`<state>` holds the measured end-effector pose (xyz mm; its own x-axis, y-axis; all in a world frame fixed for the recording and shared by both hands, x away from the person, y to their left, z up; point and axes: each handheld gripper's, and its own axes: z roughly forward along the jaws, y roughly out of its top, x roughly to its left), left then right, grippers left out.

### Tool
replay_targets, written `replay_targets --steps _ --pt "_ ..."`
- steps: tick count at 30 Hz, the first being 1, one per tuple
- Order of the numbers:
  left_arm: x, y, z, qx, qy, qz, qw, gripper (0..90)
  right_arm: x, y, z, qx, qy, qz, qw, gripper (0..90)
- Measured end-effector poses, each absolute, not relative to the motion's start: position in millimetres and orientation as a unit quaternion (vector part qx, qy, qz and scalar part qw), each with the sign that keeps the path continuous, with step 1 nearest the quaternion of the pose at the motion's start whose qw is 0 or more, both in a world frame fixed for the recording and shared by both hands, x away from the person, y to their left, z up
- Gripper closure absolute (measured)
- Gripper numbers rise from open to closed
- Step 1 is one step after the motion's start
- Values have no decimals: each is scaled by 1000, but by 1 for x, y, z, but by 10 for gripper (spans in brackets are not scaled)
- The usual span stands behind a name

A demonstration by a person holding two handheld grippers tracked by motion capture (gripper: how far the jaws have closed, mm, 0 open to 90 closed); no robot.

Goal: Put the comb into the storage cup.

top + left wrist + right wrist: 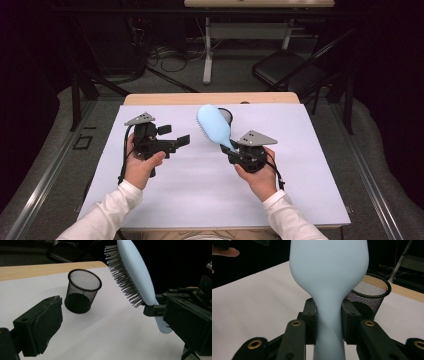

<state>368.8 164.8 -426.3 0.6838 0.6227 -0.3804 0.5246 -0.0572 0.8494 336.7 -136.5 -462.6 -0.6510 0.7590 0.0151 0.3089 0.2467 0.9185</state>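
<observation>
Two grippers are up over the desk. From the high view, the right gripper grasps a light blue hairbrush by its handle, and the brush head sits in the air just in front of the black mesh cup, partly covering it. Its long axis runs from the fingers up and away toward the cup, head end farthest from the hand. The left gripper hangs well to the left of the cup, fingers released and holding nothing.

Left gripper view: the brush tilts up, bristles facing the cup, handle end low. The cup stands upright, mouth open and clear.

Right gripper view: fingers clenched on the narrow neck of the handle, with the cup just behind and to the right.

My guess is the brush goes into the cup. I'd turn it handle-down, center it over the rim, then lower slowly so the light cup doesn't tip. The free gripper could steady the cup.
</observation>
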Motion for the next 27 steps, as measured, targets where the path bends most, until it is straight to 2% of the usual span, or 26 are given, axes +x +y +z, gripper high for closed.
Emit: replay_targets --steps 27 --pt "380 138 -420 731 381 17 566 43 336 -136 -463 352 756 505 225 694"
